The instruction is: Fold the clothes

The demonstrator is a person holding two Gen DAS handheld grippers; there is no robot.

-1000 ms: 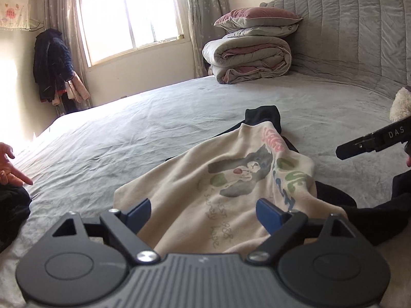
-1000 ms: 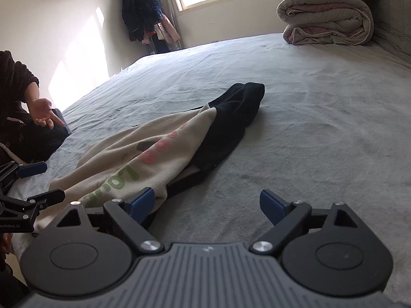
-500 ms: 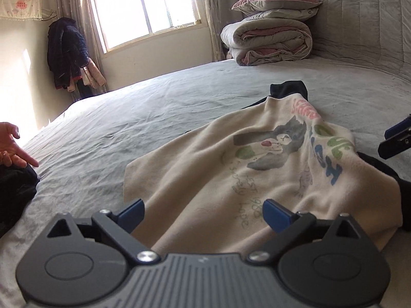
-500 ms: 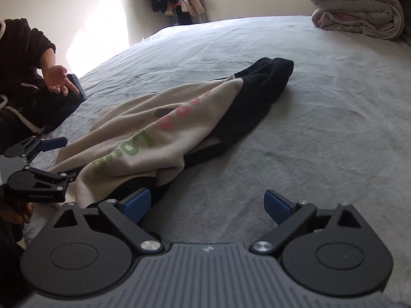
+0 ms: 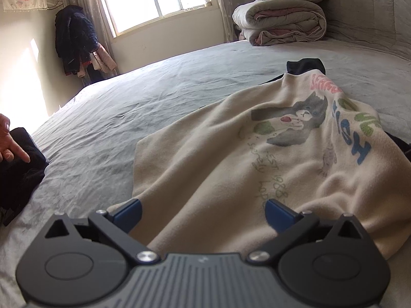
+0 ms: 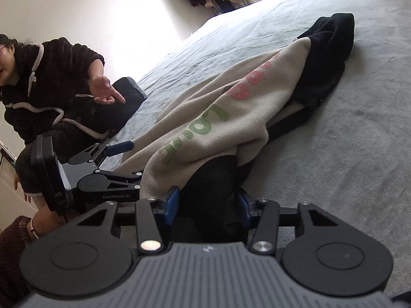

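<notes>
A cream sweatshirt (image 5: 231, 159) with a cat print and black sleeves lies rumpled on the grey bed (image 5: 128, 107). My left gripper (image 5: 203, 213) is open, low at the near hem, with cream cloth lying between its blue pads. In the right wrist view the same sweatshirt (image 6: 218, 118) runs away from me, its black sleeve (image 6: 326, 59) at the far end. My right gripper (image 6: 206, 205) has its jaws drawn in on a bunch of black fabric (image 6: 213, 179) at the near corner. The left gripper (image 6: 136, 160) shows there too, open at the cream edge.
A person in a dark fleece jacket (image 6: 51, 84) crouches at the bed's left side, one hand (image 6: 105, 92) held out. A dark bundle (image 6: 128, 95) lies by that hand. Folded quilts and a pillow (image 5: 280, 23) are stacked at the headboard. Clothes (image 5: 77, 41) hang in the corner.
Both grippers have moved in low to the sweatshirt's near edge. The right gripper's jaws have narrowed from wide open onto the black fabric. The left gripper stays open.
</notes>
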